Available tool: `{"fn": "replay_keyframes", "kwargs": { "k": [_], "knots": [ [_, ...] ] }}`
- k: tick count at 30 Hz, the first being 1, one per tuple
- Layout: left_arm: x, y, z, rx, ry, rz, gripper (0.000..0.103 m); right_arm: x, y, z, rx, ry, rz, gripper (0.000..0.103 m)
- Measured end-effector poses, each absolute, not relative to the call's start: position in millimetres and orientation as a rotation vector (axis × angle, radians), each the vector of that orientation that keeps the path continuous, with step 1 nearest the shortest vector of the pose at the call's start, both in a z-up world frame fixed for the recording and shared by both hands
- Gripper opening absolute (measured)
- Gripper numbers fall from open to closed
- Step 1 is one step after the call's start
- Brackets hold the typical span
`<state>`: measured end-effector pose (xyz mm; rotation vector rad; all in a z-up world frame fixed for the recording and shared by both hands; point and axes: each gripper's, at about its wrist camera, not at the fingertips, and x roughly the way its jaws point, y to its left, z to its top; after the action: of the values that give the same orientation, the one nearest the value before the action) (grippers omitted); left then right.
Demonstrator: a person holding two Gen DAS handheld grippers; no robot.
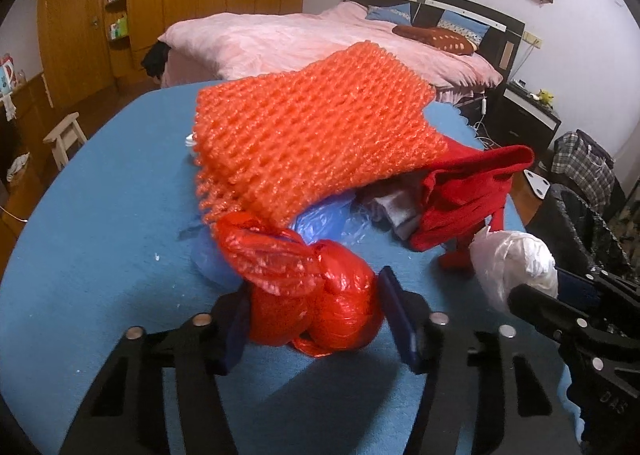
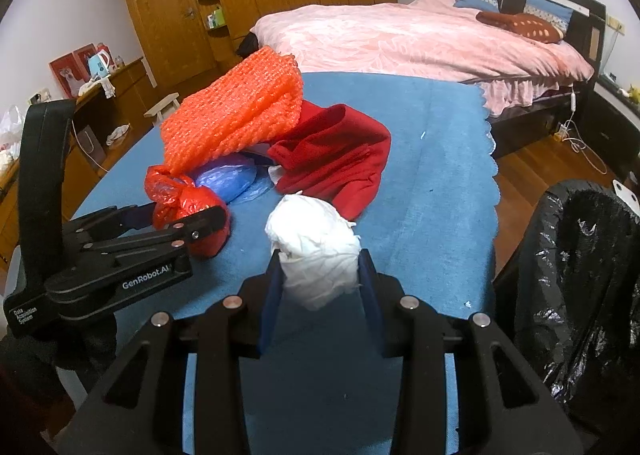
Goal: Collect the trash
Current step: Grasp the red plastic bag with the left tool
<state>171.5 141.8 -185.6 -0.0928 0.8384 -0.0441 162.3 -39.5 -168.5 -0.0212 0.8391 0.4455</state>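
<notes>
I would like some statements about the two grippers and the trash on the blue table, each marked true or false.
1. The right gripper holds a white plastic bundle. True.
2. The left gripper has a red plastic bag between its fingers. True.
3. The orange foam net lies on the bed. False: it lies on the blue table, partly over other items.
4. A black-lined bin stands beside the table. True.
5. The red cloth is in the bin. False: it lies on the table.

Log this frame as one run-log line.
left tongs: around red knotted bag | right tongs: shut on white wad | black-lined bin: at right | table: orange mesh, red cloth
</notes>
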Motion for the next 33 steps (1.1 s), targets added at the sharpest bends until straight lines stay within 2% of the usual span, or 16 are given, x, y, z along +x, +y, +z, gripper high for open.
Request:
{"fn": "replay_keyframes", "kwargs": {
  "k": [7,19,25,30,32,33],
  "knots": [
    [154,143,-174,-0.114,0.817,-0.063,0.049,155,-38,-158,-0.028,0.817,0.459,0.036],
    [126,127,-140,-0.097,0.762,-0.11,0.049,144,-54,-140,-0.011,0.789,0.456,0.036],
    [122,120,-154,-0.064,0.793,-0.113,0.05,142,-60,-144,-0.009,0.8,0.442,0.036],
    [127,121,-167,-0.034,0.828,-0.095,0.057,143,-61,-153,-0.008,0.825,0.434,0.037],
    [126,121,-166,-0.024,0.828,-0.085,0.068,144,-61,-155,-0.004,0.83,0.432,0.037],
    [125,121,-164,-0.021,0.821,-0.081,0.068,144,-61,-155,-0.003,0.832,0.432,0.037]
  ]
}}
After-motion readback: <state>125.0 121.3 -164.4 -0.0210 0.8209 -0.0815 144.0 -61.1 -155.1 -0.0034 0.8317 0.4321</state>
